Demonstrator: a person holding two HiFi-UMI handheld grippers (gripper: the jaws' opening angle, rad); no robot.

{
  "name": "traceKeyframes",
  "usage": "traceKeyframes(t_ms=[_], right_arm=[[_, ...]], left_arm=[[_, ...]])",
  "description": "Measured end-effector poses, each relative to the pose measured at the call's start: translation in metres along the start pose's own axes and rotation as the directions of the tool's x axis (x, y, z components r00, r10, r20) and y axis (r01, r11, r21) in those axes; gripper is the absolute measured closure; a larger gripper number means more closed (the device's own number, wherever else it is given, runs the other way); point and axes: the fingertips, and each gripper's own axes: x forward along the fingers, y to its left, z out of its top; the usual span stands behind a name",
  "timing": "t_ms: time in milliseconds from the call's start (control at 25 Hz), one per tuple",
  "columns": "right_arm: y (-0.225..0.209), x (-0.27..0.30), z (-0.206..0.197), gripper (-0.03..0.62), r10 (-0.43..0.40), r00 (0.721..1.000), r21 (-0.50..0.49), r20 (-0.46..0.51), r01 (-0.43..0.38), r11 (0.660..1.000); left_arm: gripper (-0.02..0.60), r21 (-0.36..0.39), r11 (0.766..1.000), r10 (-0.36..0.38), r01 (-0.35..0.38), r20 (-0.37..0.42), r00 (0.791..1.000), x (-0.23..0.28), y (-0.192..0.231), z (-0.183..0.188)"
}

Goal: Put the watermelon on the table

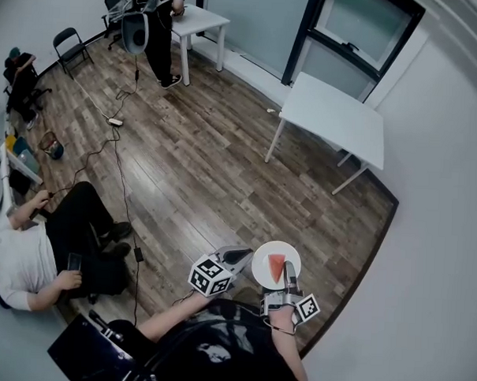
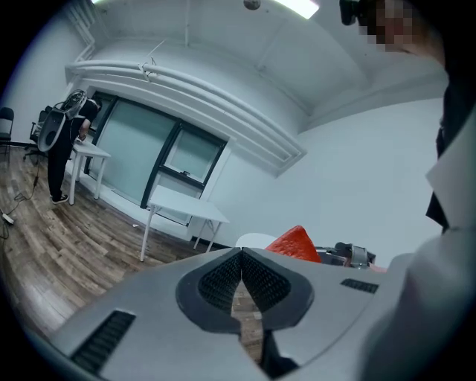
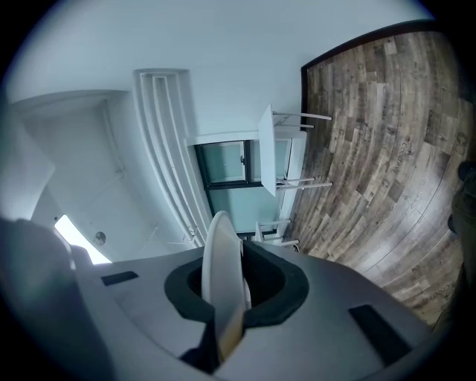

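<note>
Two grippers: right gripper (image 3: 227,279) is clamping the plate (image 1: 264,256) rim; left gripper (image 2: 239,259) is resting closed, nothing between its jaws.
Load: watermelon slice (image 1: 276,265) is lying loose on the plate, over the floor (image 1: 208,169) — well apart from the table (image 1: 336,119).
Handling: likely light, wet, slippery, soft-fleshed; plate stiff and breakable — gripping the rim and keeping it level is looking soundest.

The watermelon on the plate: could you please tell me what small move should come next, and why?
Probably carry the plate forward, kept level, toward the white table. The right gripper is shut on its rim, the watermelon rests unheld on it, and the table stands well ahead across the floor. The left gripper is shut and empty.
</note>
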Motion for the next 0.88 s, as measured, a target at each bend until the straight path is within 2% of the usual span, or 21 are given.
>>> traceKeyframes(t_ms=[80,200,280,480,640,760,880], right_arm=[[-0.002,-0.005,0.004,0.566,0.018,0.999,0.011,0.03,-0.018,1.0],[-0.016,-0.014,0.003,0.566,-0.01,0.997,0.085,0.075,0.004,0.996],[-0.019,-0.01,0.005,0.566,-0.016,0.997,0.084,0.078,0.009,0.996],[-0.014,0.033,0.019,0.566,-0.004,0.999,0.045,0.036,0.002,0.999],[-0.01,0.078,0.05,0.566,-0.009,0.999,0.055,0.031,0.007,0.998],[0.015,0.115,0.08,0.566,0.045,0.999,0.002,-0.011,-0.045,0.999],[0.025,0.146,0.115,0.566,0.093,0.996,0.002,-0.012,-0.093,0.996]], left_arm=[[0.575,-0.023,0.999,-0.029,0.028,-0.027,0.999,0.004,0.001,-0.01],[0.575,-0.072,0.992,-0.108,0.101,-0.098,0.989,0.006,-0.006,-0.028],[0.575,-0.071,0.99,-0.129,0.123,-0.101,0.986,0.005,-0.007,-0.027],[0.575,-0.088,0.992,-0.099,0.092,-0.079,0.992,0.031,0.024,-0.008],[0.575,-0.142,0.987,-0.096,0.08,-0.111,0.989,0.068,0.05,0.005],[0.575,-0.125,0.99,-0.07,0.059,-0.089,0.993,0.1,0.067,0.031],[0.575,-0.107,0.994,-0.045,0.038,-0.067,0.997,0.136,0.08,0.058]])
